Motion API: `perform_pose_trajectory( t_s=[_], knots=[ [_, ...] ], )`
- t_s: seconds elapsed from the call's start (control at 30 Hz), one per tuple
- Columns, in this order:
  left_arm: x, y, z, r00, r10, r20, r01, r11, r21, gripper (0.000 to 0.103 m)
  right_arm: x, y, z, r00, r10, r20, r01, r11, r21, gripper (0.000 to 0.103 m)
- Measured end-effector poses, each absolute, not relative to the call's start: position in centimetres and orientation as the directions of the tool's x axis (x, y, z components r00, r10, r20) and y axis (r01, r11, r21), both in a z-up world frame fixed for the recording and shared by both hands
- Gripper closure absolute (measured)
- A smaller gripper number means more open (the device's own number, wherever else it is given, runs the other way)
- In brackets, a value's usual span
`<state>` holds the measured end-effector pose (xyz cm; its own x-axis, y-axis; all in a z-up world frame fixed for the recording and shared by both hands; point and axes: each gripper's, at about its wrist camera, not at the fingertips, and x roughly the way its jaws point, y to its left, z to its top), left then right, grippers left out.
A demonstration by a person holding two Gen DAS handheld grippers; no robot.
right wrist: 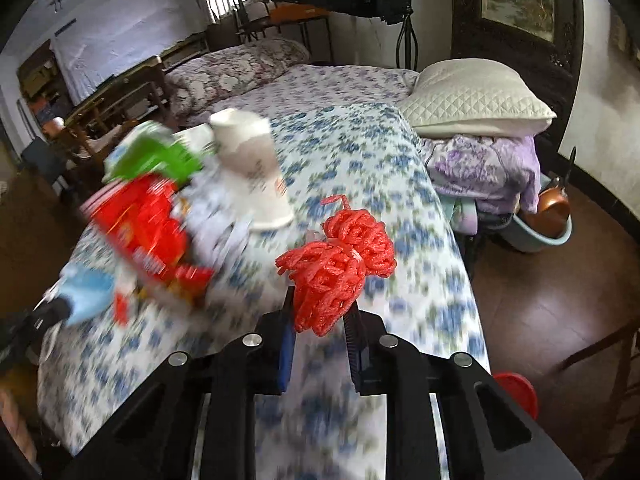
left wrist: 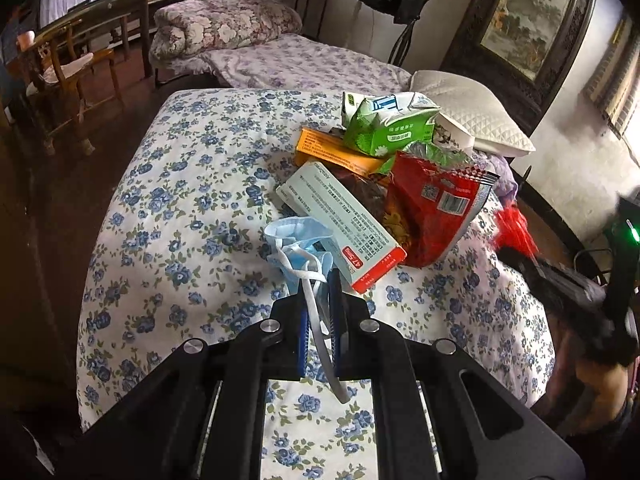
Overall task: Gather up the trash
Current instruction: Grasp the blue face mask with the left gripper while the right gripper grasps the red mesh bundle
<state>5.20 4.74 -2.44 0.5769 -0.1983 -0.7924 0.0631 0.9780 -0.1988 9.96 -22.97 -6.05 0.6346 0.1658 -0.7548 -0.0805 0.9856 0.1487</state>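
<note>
A heap of trash lies on the flowered bedspread (left wrist: 180, 184): a green packet (left wrist: 384, 128), an orange box (left wrist: 336, 154), a pale medicine box (left wrist: 344, 220) and a red snack bag (left wrist: 436, 208). My left gripper (left wrist: 320, 284) is shut on the strap of a blue face mask (left wrist: 300, 244), which hangs at the near edge of the heap. My right gripper (right wrist: 320, 304) is shut on a red foam net (right wrist: 336, 272), held above the bedspread (right wrist: 360, 168) to the right of the heap. A white paper cup (right wrist: 252, 168) lies tipped beside the blurred red bag (right wrist: 144, 224).
A white quilted pillow (right wrist: 476, 100) and folded purple bedding (right wrist: 488, 164) sit at the bed's far right. A basin with a brown pot (right wrist: 548, 220) and a red lid (right wrist: 516, 392) are on the wooden floor. Wooden chairs (left wrist: 64, 76) stand left of the bed.
</note>
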Motion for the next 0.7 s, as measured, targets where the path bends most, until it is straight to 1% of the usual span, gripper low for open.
perform_pose_trajectory(
  t_s=[0.1, 0.2, 0.3, 0.33, 0.4, 0.43, 0.47, 0.5, 0.57, 0.6, 0.63, 0.7],
  knots=[
    [4.8, 4.8, -2.1, 0.590, -0.210, -0.780, 0.065, 0.975, -0.213, 0.093, 7.4, -23.0, -5.9, 0.633, 0.206, -0.746, -0.105, 0.978, 0.181, 0.081],
    [3.9, 4.5, -1.4, 0.601, -0.234, -0.764, 0.093, 0.970, -0.223, 0.093, 5.8, -22.4, -6.0, 0.620, 0.237, -0.748, -0.149, 0.972, 0.184, 0.080],
    [3.3, 3.9, -2.0, 0.575, -0.232, -0.784, 0.112, 0.972, -0.206, 0.091, 5.3, -21.9, -6.7, 0.601, 0.261, -0.755, -0.175, 0.965, 0.194, 0.080],
    [3.2, 3.8, -2.3, 0.562, -0.226, -0.796, 0.111, 0.974, -0.198, 0.088, 5.3, -21.8, -6.9, 0.597, 0.263, -0.758, -0.177, 0.965, 0.196, 0.079],
    [3.2, 3.8, -3.0, 0.541, -0.218, -0.812, 0.116, 0.976, -0.185, 0.077, 5.5, -22.0, -7.7, 0.578, 0.280, -0.767, -0.178, 0.960, 0.216, 0.079],
    [3.3, 3.8, -3.2, 0.537, -0.197, -0.820, 0.109, 0.980, -0.164, 0.056, 5.6, -22.0, -8.0, 0.570, 0.288, -0.769, -0.181, 0.957, 0.225, 0.077],
    [3.3, 3.9, -3.4, 0.541, -0.167, -0.824, 0.092, 0.986, -0.140, 0.042, 5.7, -22.0, -8.0, 0.570, 0.289, -0.769, -0.184, 0.957, 0.223, 0.077],
    [3.3, 4.1, -3.5, 0.545, -0.148, -0.825, 0.080, 0.989, -0.124, 0.039, 5.6, -21.8, -8.0, 0.573, 0.287, -0.768, -0.190, 0.958, 0.216, 0.076],
    [3.5, 4.3, -3.7, 0.549, -0.124, -0.827, 0.069, 0.992, -0.103, 0.032, 5.5, -21.6, -8.0, 0.582, 0.276, -0.765, -0.206, 0.960, 0.190, 0.071],
    [3.7, 4.3, -3.8, 0.550, -0.110, -0.828, 0.062, 0.994, -0.091, 0.032, 5.6, -21.6, -8.1, 0.584, 0.273, -0.764, -0.207, 0.961, 0.185, 0.063],
    [3.9, 4.2, -3.9, 0.549, -0.094, -0.831, 0.059, 0.996, -0.074, 0.032, 5.6, -21.6, -8.1, 0.585, 0.275, -0.763, -0.209, 0.960, 0.185, 0.058],
    [4.2, 3.9, -4.2, 0.543, -0.079, -0.836, 0.065, 0.997, -0.052, 0.031, 5.6, -21.6, -8.1, 0.584, 0.286, -0.759, -0.212, 0.957, 0.198, 0.053]
  ],
)
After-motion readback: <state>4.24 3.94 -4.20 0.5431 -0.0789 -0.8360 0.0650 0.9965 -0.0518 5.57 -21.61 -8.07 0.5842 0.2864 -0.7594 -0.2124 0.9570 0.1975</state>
